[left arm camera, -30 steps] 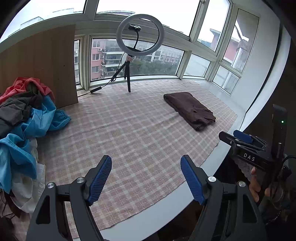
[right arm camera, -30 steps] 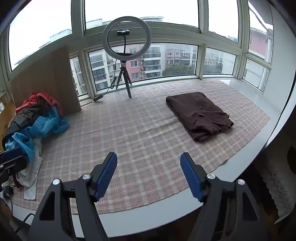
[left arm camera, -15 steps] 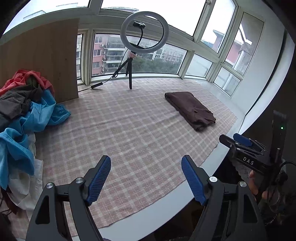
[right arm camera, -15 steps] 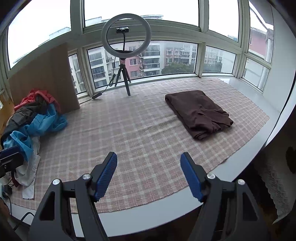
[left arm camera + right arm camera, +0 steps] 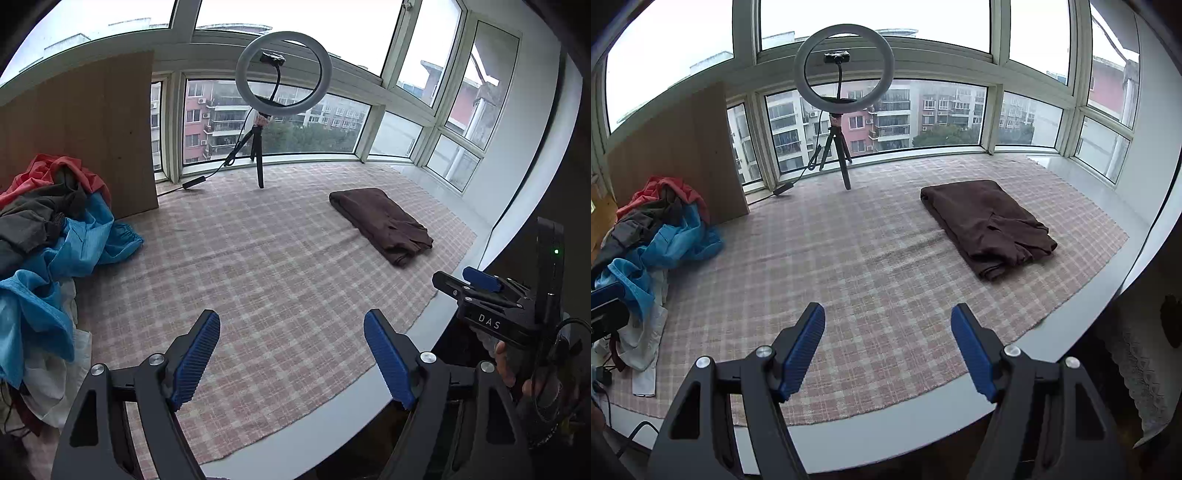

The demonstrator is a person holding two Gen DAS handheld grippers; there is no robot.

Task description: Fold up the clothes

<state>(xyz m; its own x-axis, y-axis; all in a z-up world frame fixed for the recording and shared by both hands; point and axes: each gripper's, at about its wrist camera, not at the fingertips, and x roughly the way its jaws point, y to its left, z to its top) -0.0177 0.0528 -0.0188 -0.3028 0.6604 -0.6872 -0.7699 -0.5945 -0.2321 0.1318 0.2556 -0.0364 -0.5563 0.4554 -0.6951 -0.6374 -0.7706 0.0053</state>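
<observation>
A folded dark brown garment (image 5: 380, 223) (image 5: 988, 225) lies at the right of the checked cloth (image 5: 277, 266) (image 5: 879, 258). A pile of unfolded clothes (image 5: 48, 240) (image 5: 653, 236), blue, red, grey and white, is heaped at the left edge. My left gripper (image 5: 291, 350) hangs open over the cloth's near edge, nothing between its blue pads. My right gripper (image 5: 888, 339) is open too, empty, above the near middle of the cloth. In the left wrist view the right gripper's body (image 5: 491, 302) shows at the far right, held by a hand (image 5: 506, 363).
A ring light on a small tripod (image 5: 275, 96) (image 5: 842, 92) stands at the back of the cloth with its cable trailing left. A brown board (image 5: 85, 136) (image 5: 676, 155) leans against the windows behind the pile. The white sill edge (image 5: 1071, 306) curves along the near side.
Both grippers have drifted slightly forward and up over the cloth, so the scene sits a little lower in view. Both stayed open and empty. The clothes have not moved.
</observation>
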